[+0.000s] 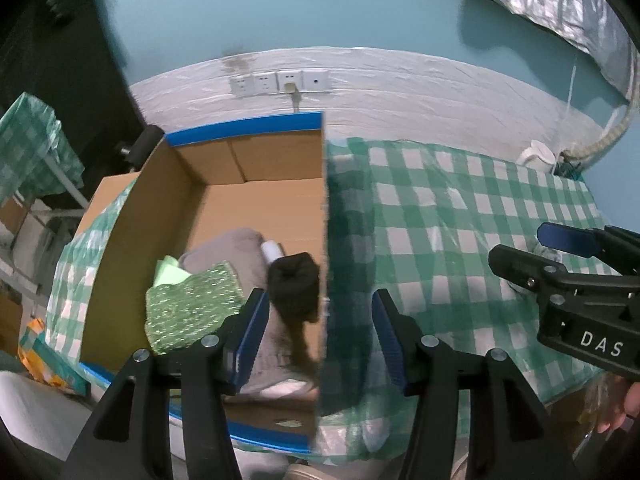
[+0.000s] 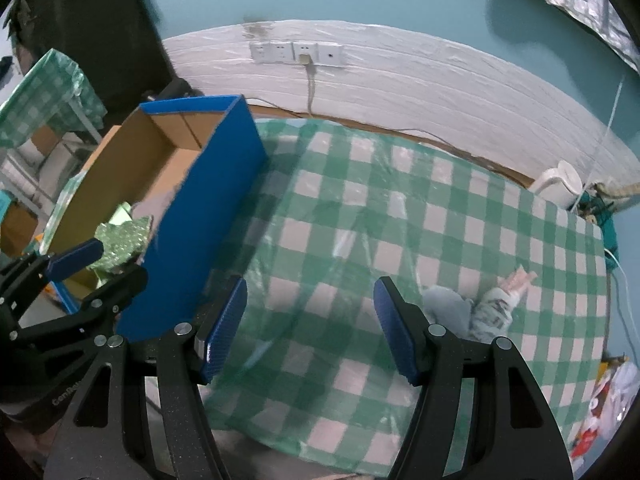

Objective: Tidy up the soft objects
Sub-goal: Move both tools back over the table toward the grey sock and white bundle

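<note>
Hovering with jaws spread and empty, the left gripper (image 1: pixel 318 338) straddled the box (image 1: pixel 256 196) wall, above the black sock (image 1: pixel 294 282) inside. The right gripper (image 2: pixel 310 330), also spread, faced leftover pale socks (image 2: pixel 476 310) on the table (image 2: pixel 360 200); a careless swing might snag the wall and shove the box.

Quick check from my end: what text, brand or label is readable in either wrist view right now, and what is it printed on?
"DAS": white letters on the black body of the right gripper, seen in the left wrist view.
"GenRo...": partial small print on the left gripper body, cut off by a right gripper finger, seen in the right wrist view.
Cardboard box: no print visible.
Wall sockets: no readable markings.
</note>
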A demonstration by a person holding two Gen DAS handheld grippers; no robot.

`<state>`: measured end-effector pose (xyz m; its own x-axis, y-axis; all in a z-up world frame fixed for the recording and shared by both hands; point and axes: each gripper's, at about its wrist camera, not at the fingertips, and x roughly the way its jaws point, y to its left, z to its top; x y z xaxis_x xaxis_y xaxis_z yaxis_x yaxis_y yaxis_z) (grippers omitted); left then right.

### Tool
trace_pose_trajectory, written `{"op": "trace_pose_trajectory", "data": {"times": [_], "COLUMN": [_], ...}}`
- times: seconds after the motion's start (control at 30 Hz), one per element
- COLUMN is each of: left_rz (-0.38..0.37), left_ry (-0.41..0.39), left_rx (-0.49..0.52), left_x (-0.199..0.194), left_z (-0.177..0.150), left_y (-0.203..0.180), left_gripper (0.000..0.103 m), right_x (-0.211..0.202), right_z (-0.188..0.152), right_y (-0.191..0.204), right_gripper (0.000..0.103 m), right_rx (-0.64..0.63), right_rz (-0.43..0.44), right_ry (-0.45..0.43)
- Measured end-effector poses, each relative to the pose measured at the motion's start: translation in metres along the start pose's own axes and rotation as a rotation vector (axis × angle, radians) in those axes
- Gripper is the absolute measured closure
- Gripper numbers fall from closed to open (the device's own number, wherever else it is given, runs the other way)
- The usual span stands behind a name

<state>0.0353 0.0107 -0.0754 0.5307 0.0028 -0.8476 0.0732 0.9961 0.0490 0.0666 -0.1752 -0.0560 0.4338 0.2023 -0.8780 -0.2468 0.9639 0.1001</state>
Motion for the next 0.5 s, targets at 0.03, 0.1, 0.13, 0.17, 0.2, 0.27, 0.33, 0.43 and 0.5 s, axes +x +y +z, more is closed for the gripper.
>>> {"op": "trace_pose_trajectory", "data": {"times": [0.03, 0.1, 0.13, 0.17, 0.2, 0.27, 0.33, 0.43, 0.5], "left_rz": [-0.001, -0.005, -0.007, -0.011, -0.013, -0.016, -0.022, -0.026, -0.027], "left_ry": [0.000, 0.000, 0.000, 0.000, -0.001, -0.002, -0.001, -0.002, -0.003], "left_rx": [0.010, 0.029, 0.033, 0.042, 0.048, 0.064, 0.080, 0.099, 0.112], "left_x": [0.000, -0.001, -0.001, -0.002, -0.002, -0.002, -0.002, -0.002, -0.003], "left_z": [0.000, 0.000, 0.001, 0.001, 0.001, 0.001, 0.002, 0.002, 0.001], "left_y": [-0.004, -0.014, -0.017, -0.022, -0.026, -0.034, -0.043, -0.054, -0.061], "left_gripper": [0.048, 0.048, 0.048, 0.048, 0.048, 0.047, 0.047, 0.043, 0.043], "right_x": [0.000, -0.001, -0.002, -0.003, -0.005, -0.007, -0.009, -0.012, -0.014], "right_z": [-0.003, -0.009, -0.010, -0.012, -0.015, -0.018, -0.021, -0.026, -0.029], "right_y": [-0.004, -0.013, -0.016, -0.020, -0.025, -0.032, -0.039, -0.050, -0.057], "right_gripper": [0.037, 0.037, 0.037, 0.037, 0.037, 0.037, 0.037, 0.037, 0.037], "right_rx": [0.004, 0.016, 0.019, 0.024, 0.031, 0.038, 0.047, 0.064, 0.078], "right_rz": [-0.003, -0.013, -0.017, -0.022, -0.029, -0.037, -0.045, -0.054, -0.058], "right_ry": [0.003, 0.005, 0.006, 0.006, 0.005, 0.001, -0.002, -0.004, -0.004]}}
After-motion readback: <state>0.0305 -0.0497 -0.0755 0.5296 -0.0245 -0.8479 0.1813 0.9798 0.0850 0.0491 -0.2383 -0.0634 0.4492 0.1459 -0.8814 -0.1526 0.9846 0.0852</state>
